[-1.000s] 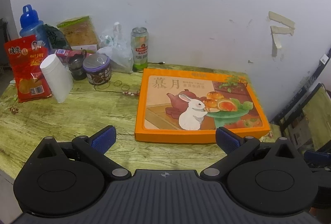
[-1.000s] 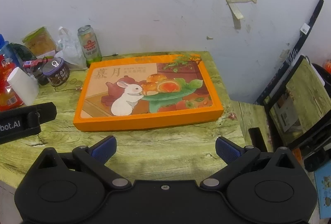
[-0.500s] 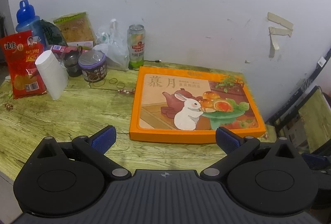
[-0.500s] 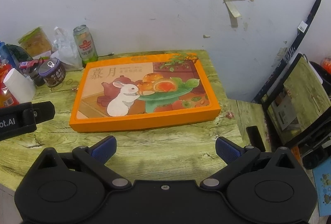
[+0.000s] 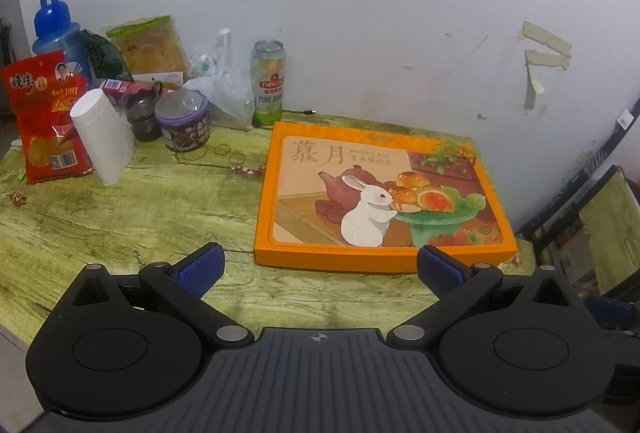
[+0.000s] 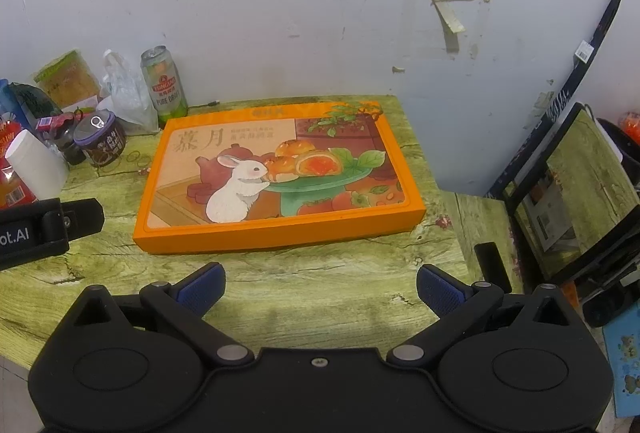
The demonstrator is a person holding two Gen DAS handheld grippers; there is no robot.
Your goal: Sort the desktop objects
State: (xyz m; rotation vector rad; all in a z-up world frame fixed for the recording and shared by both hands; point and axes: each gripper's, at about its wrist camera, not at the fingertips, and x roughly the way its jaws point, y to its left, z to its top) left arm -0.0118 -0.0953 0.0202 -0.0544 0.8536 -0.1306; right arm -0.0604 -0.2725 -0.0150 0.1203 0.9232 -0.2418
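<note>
I see one flat rectangular orange cardboard gift box (image 5: 384, 201) lying on the right half of the wood-grain table (image 5: 120, 217). At rear left stand one aluminium beer can (image 5: 267, 81), one purple-lidded round tub (image 5: 183, 121) and one white cylinder (image 5: 104, 137). My left gripper (image 5: 318, 269) and right gripper (image 6: 318, 289) hover spread wide, empty.

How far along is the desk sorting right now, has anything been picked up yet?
Nothing looks sorted yet. Both the left hand-held gripper and the right hand-held gripper are open and empty, hovering at the table's near edge. The orange box lies flat and untouched. The beer can, purple-lidded jar, white cup and red snack bag sit clustered at the back left. All the sorting remains.
</note>
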